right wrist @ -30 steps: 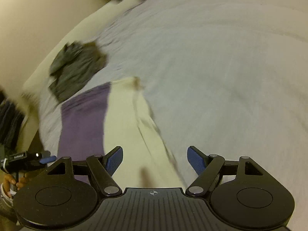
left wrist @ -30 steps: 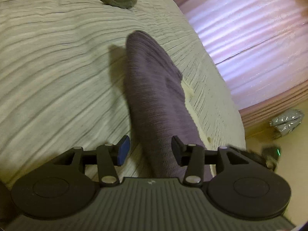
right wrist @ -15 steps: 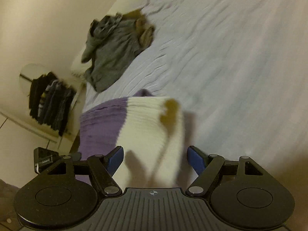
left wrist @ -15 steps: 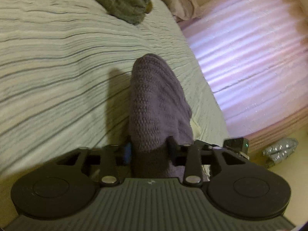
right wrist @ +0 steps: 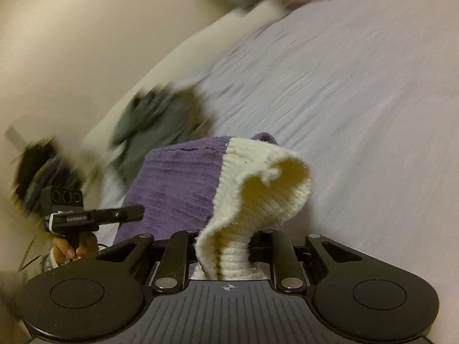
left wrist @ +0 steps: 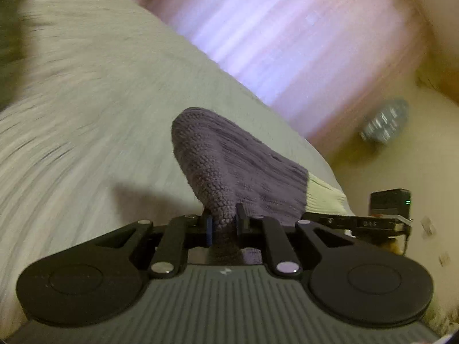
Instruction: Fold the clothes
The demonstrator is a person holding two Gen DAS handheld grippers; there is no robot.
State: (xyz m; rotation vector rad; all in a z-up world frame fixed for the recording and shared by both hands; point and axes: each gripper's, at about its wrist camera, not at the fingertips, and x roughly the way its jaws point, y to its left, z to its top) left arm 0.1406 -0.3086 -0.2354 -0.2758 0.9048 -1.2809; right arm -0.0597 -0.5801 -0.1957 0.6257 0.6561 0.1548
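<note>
Both claws clamped on the knit (right wrist: 183, 183): left claw (left wrist: 223, 225) pinches the purple end, right claw (right wrist: 226, 246) the cream end, held above the bed (right wrist: 358, 114). Keep tension even, edges level, before laying the fold.

Dark clothes heap (right wrist: 160, 123) motion-blurred.

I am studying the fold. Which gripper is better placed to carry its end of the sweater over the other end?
Probably the right gripper: it pinches the cream end of the sweater, with open bed ahead. The left gripper pinches the purple end nearer the bed's edge.
</note>
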